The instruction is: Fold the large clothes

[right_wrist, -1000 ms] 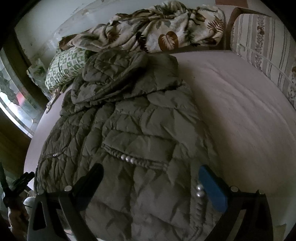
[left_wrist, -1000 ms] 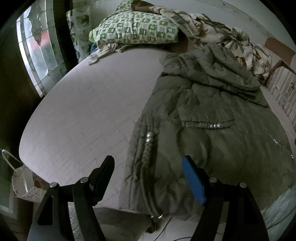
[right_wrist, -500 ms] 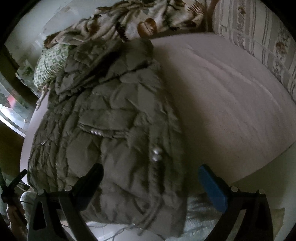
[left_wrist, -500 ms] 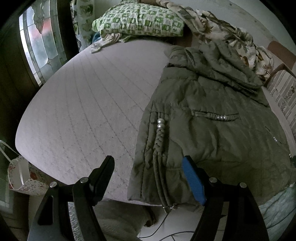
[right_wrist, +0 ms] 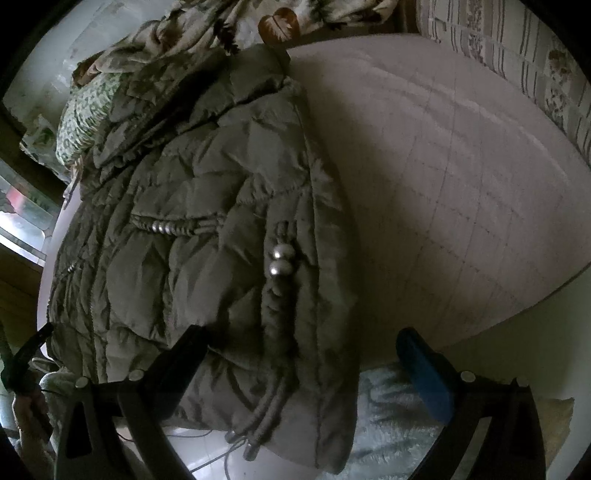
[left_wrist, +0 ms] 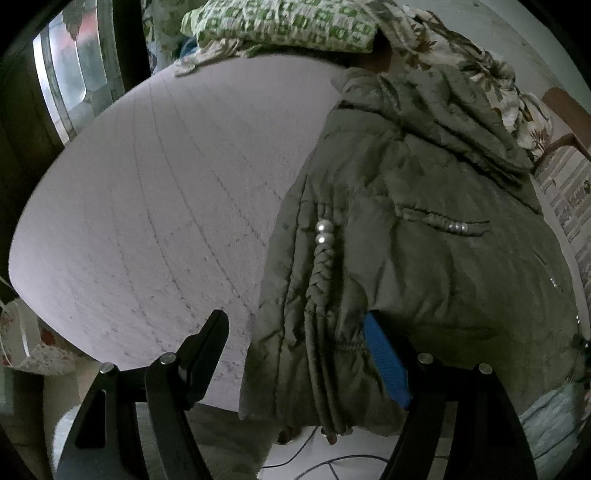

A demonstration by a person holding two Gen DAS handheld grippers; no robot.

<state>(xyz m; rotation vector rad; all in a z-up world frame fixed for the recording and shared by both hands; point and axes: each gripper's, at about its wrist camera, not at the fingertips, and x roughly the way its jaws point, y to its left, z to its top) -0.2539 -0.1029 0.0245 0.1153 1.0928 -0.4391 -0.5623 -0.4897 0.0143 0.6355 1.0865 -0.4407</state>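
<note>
Olive puffer jacket [left_wrist: 424, 236] on mattress [left_wrist: 155, 206], hem overhanging; left gripper [left_wrist: 295, 347], right gripper [right_wrist: 299, 354] jaws spread, ungrasping.

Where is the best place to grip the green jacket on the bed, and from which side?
Probably the hem corners of the jacket, which overhang the near edge of the bed. Come from that edge: the left gripper and right gripper are open, each astride a side of the hem.

1. One olive quilted jacket [left_wrist: 424, 266]
2. One green checked pillow [left_wrist: 284, 22]
3. One leaf-print blanket [right_wrist: 229, 22]
4. Two grippers: left gripper [left_wrist: 295, 354], right gripper [right_wrist: 303, 362]
5. One mattress [left_wrist: 147, 206]
</note>
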